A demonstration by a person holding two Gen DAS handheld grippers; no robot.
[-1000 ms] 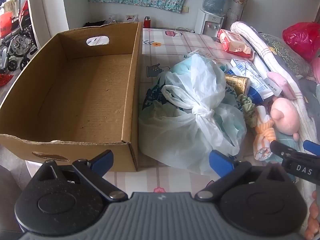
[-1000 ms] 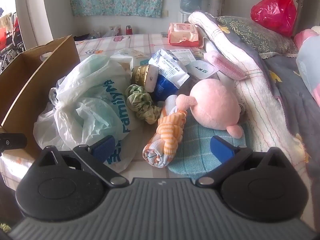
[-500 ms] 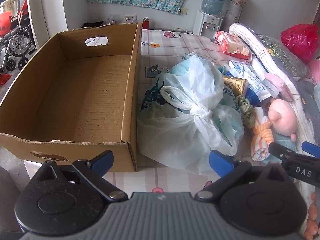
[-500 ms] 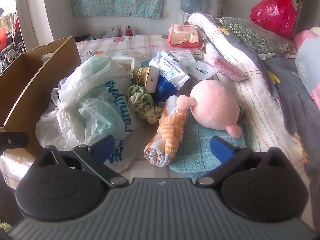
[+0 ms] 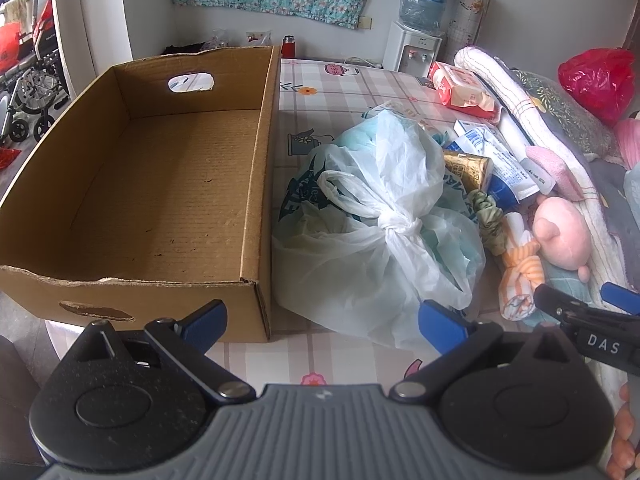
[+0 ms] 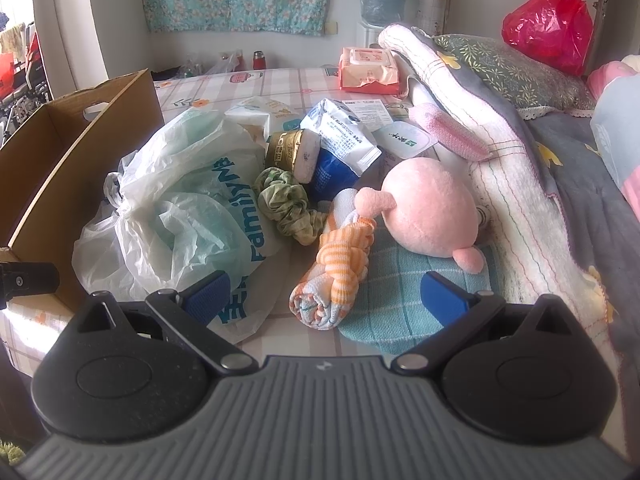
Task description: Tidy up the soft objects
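An empty cardboard box sits at the left of the table, also seen as the box in the right wrist view. Beside it lies a knotted white plastic bag, the same bag. Right of the bag are a green scrunchie, an orange striped rolled cloth, a pink plush toy and a blue checked cloth. My left gripper is open in front of the box corner and bag. My right gripper is open just short of the rolled cloth.
A gold-wrapped tube, blue-and-white pouches and a wet-wipe pack lie behind the soft things. A rolled white towel and bedding run along the right. A red bag and a water dispenser stand at the back.
Both views have drawn back and risen slightly. Nothing on the table has moved and both grippers remain open.
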